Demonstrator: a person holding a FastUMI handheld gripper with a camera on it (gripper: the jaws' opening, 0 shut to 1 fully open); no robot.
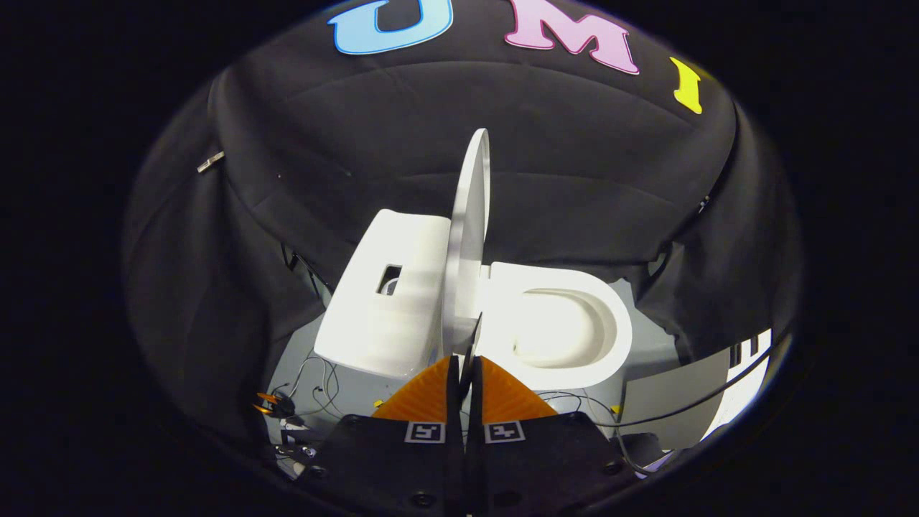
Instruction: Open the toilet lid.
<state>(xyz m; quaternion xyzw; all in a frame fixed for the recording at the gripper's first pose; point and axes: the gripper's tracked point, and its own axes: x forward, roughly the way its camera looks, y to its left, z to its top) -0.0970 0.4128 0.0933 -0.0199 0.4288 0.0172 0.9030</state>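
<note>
white toilet lid (470, 237) upright against tank (388, 294), bowl (567, 323) exposed, gripper (467, 359) clenched empty just before it

My gripper (468, 373) shows two wedge-shaped fingers (423, 398) with ribbed faces, tapering forward to thin tips. Behind them sits a broad black body, angular at its shoulders. Each half wears a small square black-and-white marker (424, 431) near the finger's base. Dark round screws dot the body's edges.
</note>
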